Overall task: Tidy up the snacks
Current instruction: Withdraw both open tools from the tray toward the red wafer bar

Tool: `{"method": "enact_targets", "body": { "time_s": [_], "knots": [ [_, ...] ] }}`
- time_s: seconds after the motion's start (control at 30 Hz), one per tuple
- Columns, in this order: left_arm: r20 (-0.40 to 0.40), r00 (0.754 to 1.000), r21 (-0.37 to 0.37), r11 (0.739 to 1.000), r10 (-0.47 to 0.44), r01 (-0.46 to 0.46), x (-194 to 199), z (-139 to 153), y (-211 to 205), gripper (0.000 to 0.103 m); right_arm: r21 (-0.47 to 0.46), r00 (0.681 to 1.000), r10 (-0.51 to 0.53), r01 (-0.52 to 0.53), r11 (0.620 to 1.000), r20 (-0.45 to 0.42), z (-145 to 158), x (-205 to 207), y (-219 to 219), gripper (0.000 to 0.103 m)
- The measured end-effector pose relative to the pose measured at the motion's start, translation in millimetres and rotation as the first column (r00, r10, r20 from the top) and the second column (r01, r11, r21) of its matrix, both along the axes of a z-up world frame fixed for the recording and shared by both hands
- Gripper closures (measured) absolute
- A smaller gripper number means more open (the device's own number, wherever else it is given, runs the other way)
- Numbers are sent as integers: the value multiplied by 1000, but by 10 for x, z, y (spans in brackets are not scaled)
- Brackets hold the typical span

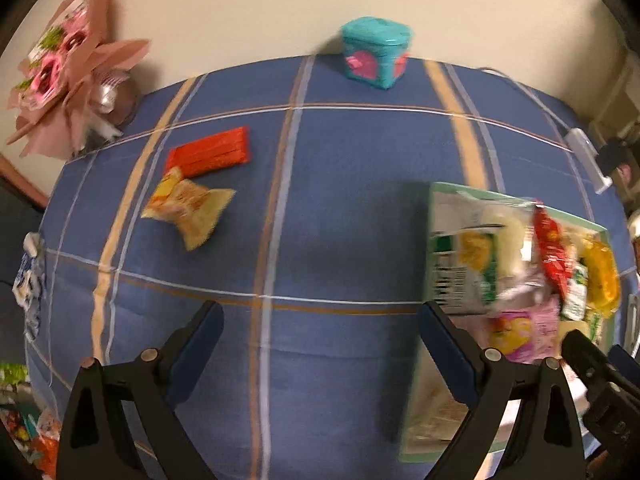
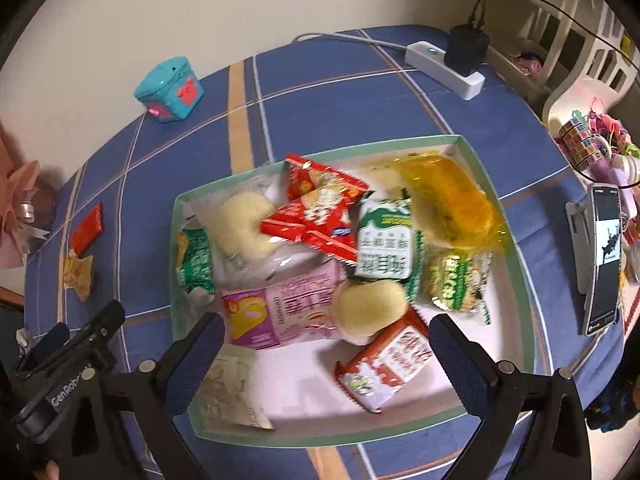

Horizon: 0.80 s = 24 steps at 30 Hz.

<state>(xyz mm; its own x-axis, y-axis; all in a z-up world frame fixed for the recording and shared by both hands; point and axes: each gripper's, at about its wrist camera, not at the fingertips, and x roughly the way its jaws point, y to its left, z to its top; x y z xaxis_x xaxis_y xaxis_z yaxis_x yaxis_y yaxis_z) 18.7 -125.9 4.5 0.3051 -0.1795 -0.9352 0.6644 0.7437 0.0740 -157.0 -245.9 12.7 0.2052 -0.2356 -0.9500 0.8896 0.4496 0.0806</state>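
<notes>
A shallow green-rimmed box [image 2: 516, 256] on the blue checked tablecloth holds several snack packets: red, green, yellow, pink and pale ones. It also shows at the right in the left wrist view [image 1: 434, 196]. A red snack bar [image 1: 210, 152] and a yellow crinkled packet [image 1: 188, 208] lie loose on the cloth at the left, also in the right wrist view, the bar [image 2: 87, 227] above the packet [image 2: 80, 274]. My left gripper [image 1: 322, 344] is open and empty above bare cloth. My right gripper [image 2: 326, 354] is open and empty over the box's near part.
A teal tin [image 1: 376, 54] stands at the far edge by the wall. A pink paper bouquet [image 1: 68, 72] is at the far left. A white power strip with a black charger [image 2: 448, 64], a standing phone [image 2: 604, 264] and ribbon rolls [image 2: 584, 144] are at the right.
</notes>
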Motion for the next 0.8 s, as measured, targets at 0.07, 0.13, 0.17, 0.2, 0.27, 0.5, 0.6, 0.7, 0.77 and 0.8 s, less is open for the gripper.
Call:
{"method": "enact_targets", "body": {
  "time_s": [0.07,0.13,0.17,0.2,0.27,0.5,0.6,0.7,0.77,0.8],
  "knots": [
    [7,1000,8,1000,25,-25,101,-11,97,6,0,1000,17,-17,1000,2,6,87,55,0],
    [16,999,14,999,49,-49,207,-8,210,6,-4,999,34,-34,999,3,17,187,123,0],
    [21,998,17,998,56,-56,247,-8,245,6,-4,999,42,-42,999,4,20,238,156,0],
    [28,997,19,997,68,-69,304,-2,312,6,-5,999,50,-50,999,6,22,299,195,0],
    [33,996,16,996,86,-87,381,5,397,6,-12,997,72,-71,997,7,27,414,277,0],
    [24,985,-2,986,169,-169,670,35,753,6,-44,986,168,-169,985,-21,3,811,587,0],
    [21,980,-10,981,196,-196,777,49,879,6,-44,979,203,-204,978,-29,-32,953,702,0],
    [15,974,-18,974,224,-224,890,49,990,6,-50,970,240,-242,969,-44,-74,1101,833,0],
    [11,970,-21,970,242,-241,961,40,1062,6,-52,964,260,-263,963,-53,-104,1185,895,0],
    [9,969,-21,968,248,-248,991,32,1091,6,-53,961,270,-273,960,-58,-118,1228,929,0]
  ]
}}
